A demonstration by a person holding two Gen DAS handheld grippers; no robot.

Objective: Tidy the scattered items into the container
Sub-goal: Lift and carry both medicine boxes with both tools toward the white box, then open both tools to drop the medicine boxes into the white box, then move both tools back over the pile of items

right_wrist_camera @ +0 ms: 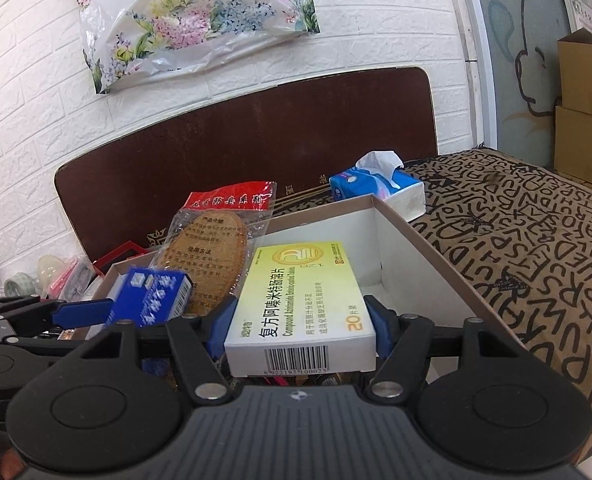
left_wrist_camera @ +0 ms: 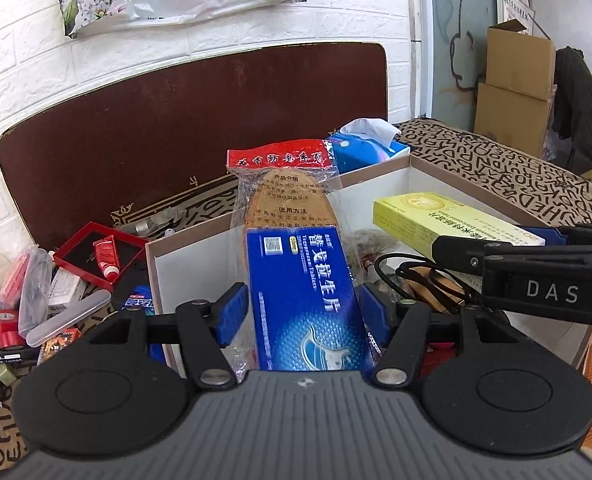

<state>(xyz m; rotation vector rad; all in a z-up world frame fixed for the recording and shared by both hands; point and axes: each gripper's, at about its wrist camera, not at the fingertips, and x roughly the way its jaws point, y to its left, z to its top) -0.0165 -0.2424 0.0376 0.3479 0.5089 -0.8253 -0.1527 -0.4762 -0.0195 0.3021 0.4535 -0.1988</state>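
Release over the open container point(right_wrist_camera: 400, 256) is judged to be the step in hand. The blue box point(left_wrist_camera: 296, 264) is seen between the jaws of the left gripper point(left_wrist_camera: 302, 298), above the container's near left part. The blue pads point(left_wrist_camera: 231, 312) appear to stand just clear of its sides, so the jaws are taken as wide and the box as loose. It appears blurred in the right wrist view.

The yellow box point(right_wrist_camera: 296, 280) is clamped flat across its width in the right gripper point(right_wrist_camera: 302, 316), held over the container's middle and not yet set down.

For a clean drop, the yellow box should be lowered close to the floor before the jaws are parted. It should be kept clear of the insole packet point(right_wrist_camera: 211, 248) propped inside the container and of the black cable point(left_wrist_camera: 416, 276) lying there. The two grippers sit close together, so they are best drawn back one at a time. Many small items are seen left of the container, still to be gathered.
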